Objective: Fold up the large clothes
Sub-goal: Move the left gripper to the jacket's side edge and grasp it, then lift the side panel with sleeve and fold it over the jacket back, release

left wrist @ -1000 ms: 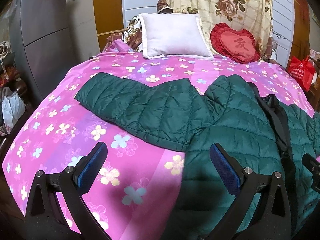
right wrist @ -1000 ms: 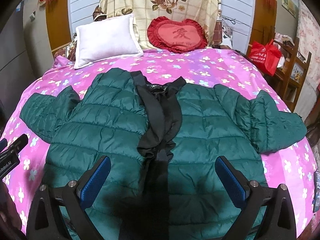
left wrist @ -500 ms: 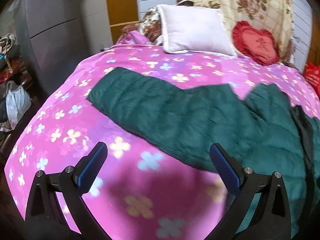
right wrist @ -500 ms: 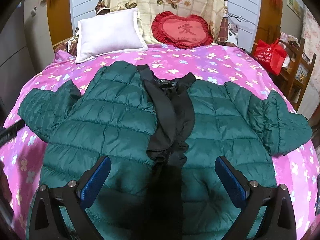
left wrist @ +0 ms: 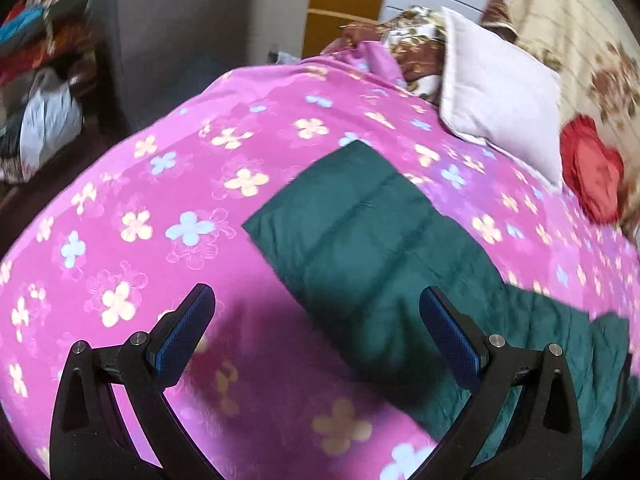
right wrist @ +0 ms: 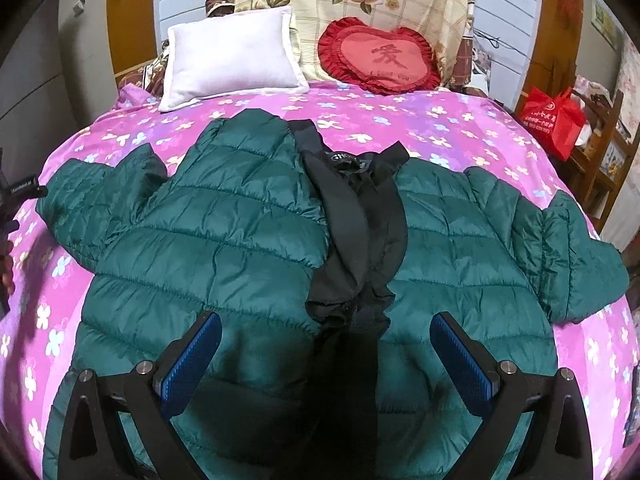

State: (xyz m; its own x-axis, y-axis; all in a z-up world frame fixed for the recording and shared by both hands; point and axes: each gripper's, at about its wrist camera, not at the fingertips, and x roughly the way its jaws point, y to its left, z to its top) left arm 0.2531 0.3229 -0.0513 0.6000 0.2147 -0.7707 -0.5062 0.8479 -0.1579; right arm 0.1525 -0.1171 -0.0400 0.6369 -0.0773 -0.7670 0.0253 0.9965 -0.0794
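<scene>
My left gripper (left wrist: 316, 332) gapes, empty; jacket sleeve (left wrist: 360, 236) runs seven-to-one o'clock just ahead, nearest me; right gripper (right wrist: 326, 356) likewise apart above hem.

One green puffer jacket (right wrist: 248, 248), two sleeves. One white pillow (right wrist: 232, 56). One red heart cushion (right wrist: 380, 60). One red bag (right wrist: 554, 120). Two hand-held grippers: left (left wrist: 316, 334), right (right wrist: 326, 354).

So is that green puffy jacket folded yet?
Not yet. The green quilted jacket lies spread flat on the pink flowered bedspread, both sleeves out sideways, black lining showing.
</scene>
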